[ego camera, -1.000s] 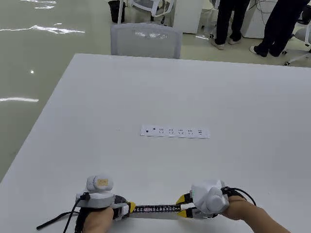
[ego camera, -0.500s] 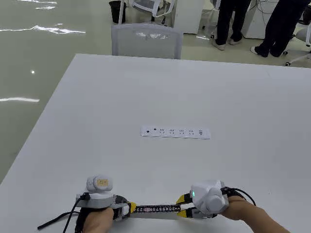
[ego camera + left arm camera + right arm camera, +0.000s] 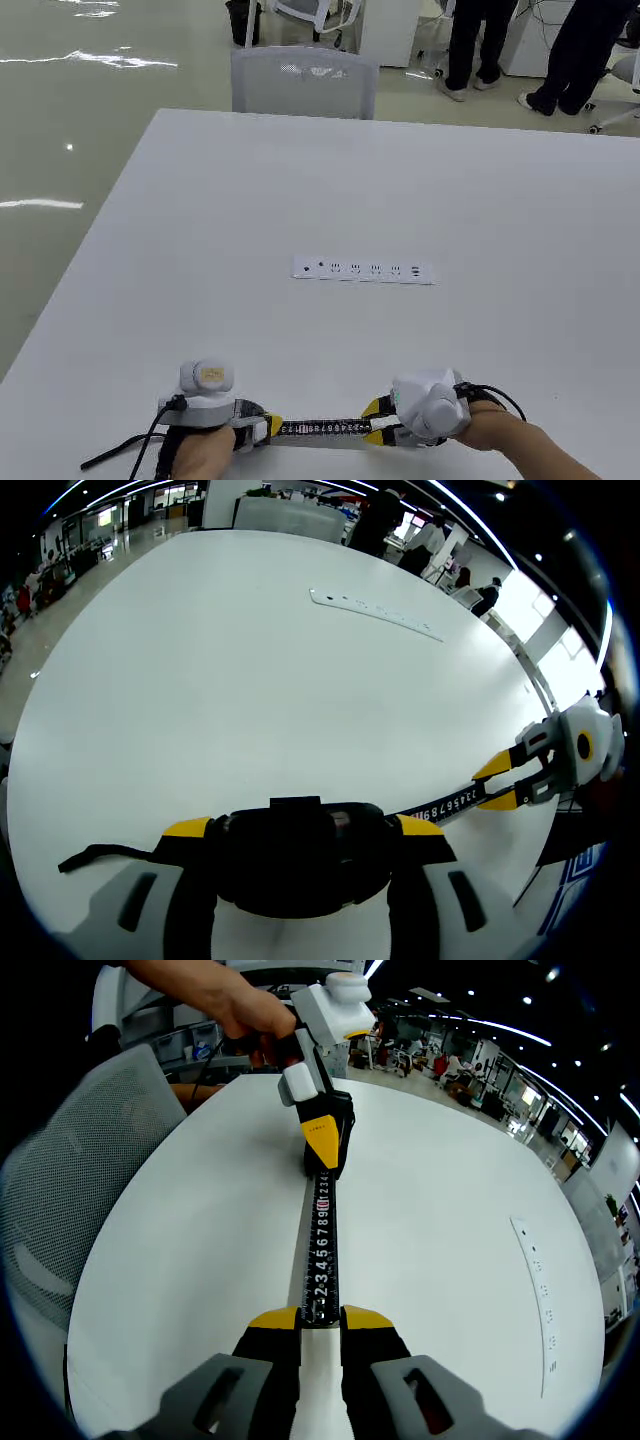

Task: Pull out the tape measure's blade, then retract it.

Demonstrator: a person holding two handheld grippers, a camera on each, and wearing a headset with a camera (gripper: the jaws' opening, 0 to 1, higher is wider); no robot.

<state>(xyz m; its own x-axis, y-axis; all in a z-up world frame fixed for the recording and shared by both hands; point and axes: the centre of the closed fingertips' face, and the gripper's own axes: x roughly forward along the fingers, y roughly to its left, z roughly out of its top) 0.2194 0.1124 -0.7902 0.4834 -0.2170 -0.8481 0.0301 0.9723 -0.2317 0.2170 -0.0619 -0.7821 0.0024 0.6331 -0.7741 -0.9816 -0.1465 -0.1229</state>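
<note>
White table (image 3: 400, 180), left gripper (image 3: 266, 428) jaws clamping tape measure (image 3: 300, 862), right gripper (image 3: 320, 1316) jaws pinching blade (image 3: 321, 1245)

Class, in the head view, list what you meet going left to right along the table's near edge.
Black strap → left claw → tape blade → right claw → person's hand.
</note>
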